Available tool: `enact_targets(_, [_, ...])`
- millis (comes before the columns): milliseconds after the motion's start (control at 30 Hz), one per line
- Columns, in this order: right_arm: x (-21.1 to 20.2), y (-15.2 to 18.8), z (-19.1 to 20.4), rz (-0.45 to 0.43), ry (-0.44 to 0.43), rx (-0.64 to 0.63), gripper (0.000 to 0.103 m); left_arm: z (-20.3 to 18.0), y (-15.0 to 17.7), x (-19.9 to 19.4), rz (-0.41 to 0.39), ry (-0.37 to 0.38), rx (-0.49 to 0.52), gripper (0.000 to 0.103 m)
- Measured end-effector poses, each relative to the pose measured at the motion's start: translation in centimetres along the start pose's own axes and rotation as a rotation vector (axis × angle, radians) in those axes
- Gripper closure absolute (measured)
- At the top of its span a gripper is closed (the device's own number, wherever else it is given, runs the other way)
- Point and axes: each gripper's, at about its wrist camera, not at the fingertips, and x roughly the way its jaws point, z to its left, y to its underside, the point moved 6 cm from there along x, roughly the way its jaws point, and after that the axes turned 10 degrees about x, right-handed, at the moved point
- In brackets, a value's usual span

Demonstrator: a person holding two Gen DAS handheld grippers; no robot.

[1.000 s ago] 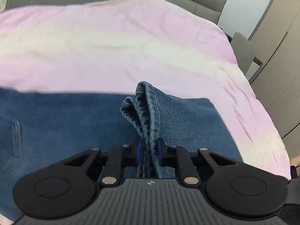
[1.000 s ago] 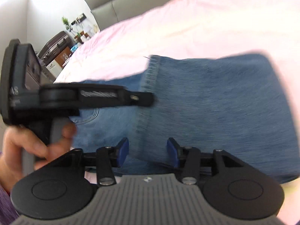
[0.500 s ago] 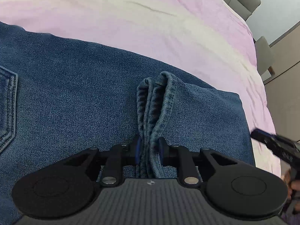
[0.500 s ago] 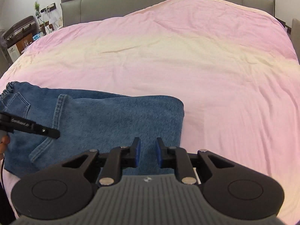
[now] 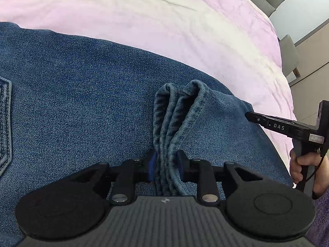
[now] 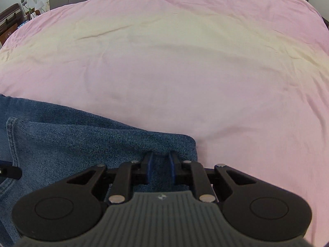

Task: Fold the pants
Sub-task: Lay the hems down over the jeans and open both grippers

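The left gripper (image 5: 165, 160) pinches a bunched hem of the pants (image 5: 82, 94) lying low-left on the bed (image 6: 164, 61), probably to carry a fold, while the right gripper (image 6: 160, 162), narrowly parted, straddles the folded edge.

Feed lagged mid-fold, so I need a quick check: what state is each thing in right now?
Jeans: lying folded on the bed, one bunched hem lifted.
Left gripper: shut on the bunched hem.
Right gripper: fingers slightly apart at the folded edge, not clamped.
Bedspread: spread out, lightly creased.
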Motion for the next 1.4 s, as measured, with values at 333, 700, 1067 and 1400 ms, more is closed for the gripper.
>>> enact_targets(333, [-8.3,5.6,-0.6,0.056,-0.043,-0.086,0.091,-2.1,-0.3,-1.4,0.063,-0.091,-0.034,0.070])
enact_targets(700, [-10.3,11.8,1.1,0.033,-0.029,-0.201,0.086,-4.5,2.9,-1.2,0.079,-0.189,0.088,0.067])
enact_targets(1067, [-9.0,11.2,2.3,0.052,0.024,-0.278,0.086,-3.9,3.2,-3.9,0.034,-0.165,0.022,0.062])
enact_targets(1400, [-11.9,8.5,7.8,0.018,-0.094,-0.589,0.059,1.9,1.9,-16.2,-0.094,-0.231,-0.023,0.056])
